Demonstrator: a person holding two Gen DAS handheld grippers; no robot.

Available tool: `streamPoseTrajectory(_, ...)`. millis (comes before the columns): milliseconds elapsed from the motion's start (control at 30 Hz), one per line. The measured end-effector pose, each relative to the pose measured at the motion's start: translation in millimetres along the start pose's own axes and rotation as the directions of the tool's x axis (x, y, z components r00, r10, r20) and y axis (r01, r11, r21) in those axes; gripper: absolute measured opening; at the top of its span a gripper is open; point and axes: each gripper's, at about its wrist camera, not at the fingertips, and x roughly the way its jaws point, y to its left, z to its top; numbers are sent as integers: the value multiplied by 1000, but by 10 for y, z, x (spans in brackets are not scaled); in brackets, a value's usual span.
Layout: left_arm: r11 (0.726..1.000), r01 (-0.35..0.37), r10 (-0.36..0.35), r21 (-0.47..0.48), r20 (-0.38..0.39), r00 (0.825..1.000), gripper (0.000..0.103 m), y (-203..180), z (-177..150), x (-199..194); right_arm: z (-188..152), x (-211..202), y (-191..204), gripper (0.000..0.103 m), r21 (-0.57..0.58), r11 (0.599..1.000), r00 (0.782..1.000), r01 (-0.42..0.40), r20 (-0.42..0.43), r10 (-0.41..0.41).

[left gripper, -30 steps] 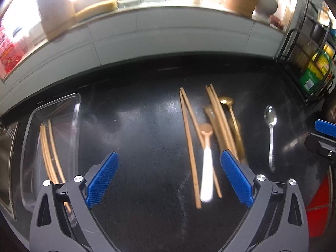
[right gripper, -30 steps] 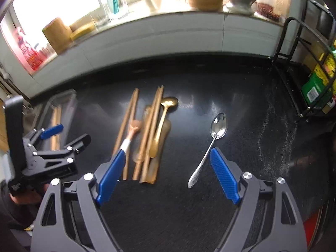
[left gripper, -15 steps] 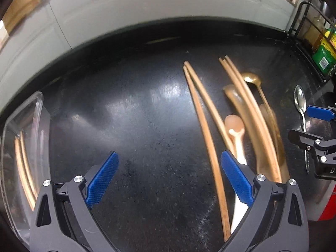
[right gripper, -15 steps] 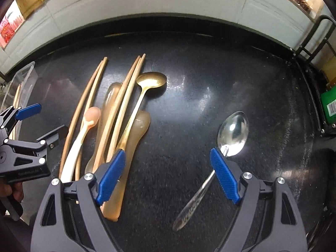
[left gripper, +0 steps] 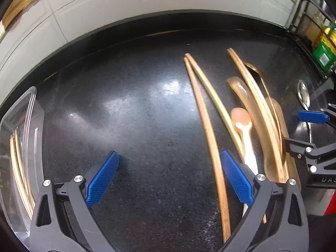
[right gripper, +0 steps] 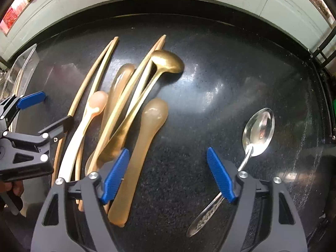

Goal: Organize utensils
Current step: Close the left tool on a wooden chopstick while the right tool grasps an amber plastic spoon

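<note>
Utensils lie in a heap on the black counter (left gripper: 130, 113): two pairs of wooden chopsticks (left gripper: 206, 130) (right gripper: 145, 71), a gold spoon (right gripper: 167, 63), a pink-and-white spoon (right gripper: 95, 105) and two amber spoons (right gripper: 152, 121). A steel spoon (right gripper: 259, 129) lies apart to the right. My left gripper (left gripper: 170, 178) hangs open low over the counter, with one long chopstick just inside its right pad (left gripper: 237, 178). My right gripper (right gripper: 168, 176) is closing, its pads pressing on nothing; an amber spoon's handle lies beside its left pad and the steel spoon's handle runs under its right finger.
A clear plastic tray (left gripper: 27, 113) at the far left holds a few chopsticks (left gripper: 19, 168). White tiles (left gripper: 147, 6) back the counter. A black wire rack with a green pack (left gripper: 322, 55) stands at the right. A hand (right gripper: 12, 189) holds the left gripper (right gripper: 48, 113).
Both grippers have come down close to the counter, so the utensils fill more of each view. The right gripper's jaws have narrowed; the left gripper's stay wide.
</note>
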Motion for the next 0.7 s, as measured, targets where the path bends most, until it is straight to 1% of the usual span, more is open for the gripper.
streamPoseTrajectory(33, 1000, 2, -2, 7, 6, 1000, 94, -32, -27, -17, -17, -10, 41, 60, -9, 1000, 1000, -5, 6, 5)
streamPoseTrajectory(67, 1000, 3, -3, 14, 15, 1000, 89, -58, -46, -26, -35, -31, 77, 56, -20, 1000, 1000, -10, 9, 10)
streamPoseTrajectory(100, 1000, 7, -8, 19, 29, 1000, 87, -86, -64, -49, -60, -60, 105, 48, -31, 999, 1000, -14, 11, 14)
streamPoseTrajectory(133, 1000, 10, -11, 23, 37, 999, 82, -103, -74, -64, -67, -81, 150, 40, -43, 999, 1000, -20, 13, 20)
streamPoseTrajectory(167, 1000, 12, -14, 24, 44, 999, 80, -121, -77, -76, -49, -88, 181, 36, -50, 998, 1000, -26, 13, 26)
streamPoseTrajectory(200, 1000, 15, -16, 23, 52, 999, 74, -136, -76, -92, -47, -102, 201, 28, -56, 998, 999, -33, 12, 34)
streamPoseTrajectory(233, 1000, 16, -17, 23, 57, 998, 62, -146, -71, -103, -41, -108, 216, 21, -57, 997, 999, -45, 10, 46)
streamPoseTrajectory(267, 1000, 18, -20, 25, 65, 998, 47, -159, -61, -121, -36, -112, 233, 21, -54, 997, 998, -60, 6, 60)
streamPoseTrajectory(300, 1000, 19, -21, 25, 70, 997, 40, -168, -47, -134, -28, -113, 234, 20, -47, 997, 998, -64, 2, 64)
streamPoseTrajectory(333, 1000, 19, -20, 21, 70, 997, 29, -170, -28, -131, -21, -110, 217, 20, -31, 996, 997, -79, -3, 79)
streamPoseTrajectory(367, 1000, 23, -23, 9, 68, 997, 21, -165, -8, -130, -18, -110, 197, 19, -15, 996, 996, -91, -7, 91)
streamPoseTrajectory(400, 1000, 26, -26, 5, 66, 997, 17, -170, 4, -142, -4, -109, 155, 18, 2, 995, 994, -105, -12, 105)
streamPoseTrajectory(433, 1000, 28, -28, 1, 65, 997, 8, -173, 22, -139, -2, -108, 131, 18, 21, 992, 993, -121, -14, 121)
streamPoseTrajectory(467, 1000, 31, -31, 1, 63, 998, 6, -187, 37, -130, 7, -113, 94, 18, 30, 991, 991, -130, -16, 131)
streamPoseTrajectory(533, 999, 35, -35, -4, 58, 998, 6, -201, 63, -131, 8, -127, 44, 15, 61, 986, 988, -154, -17, 156)
streamPoseTrajectory(600, 999, 48, -48, -10, 45, 998, 6, -196, 108, -136, 4, -167, -7, 12, 67, 987, 989, -144, -8, 145)
streamPoseTrajectory(700, 999, 49, -48, -18, 44, 998, 6, -145, 146, -161, 22, -235, -108, 12, 86, 985, 989, -149, 9, 149)
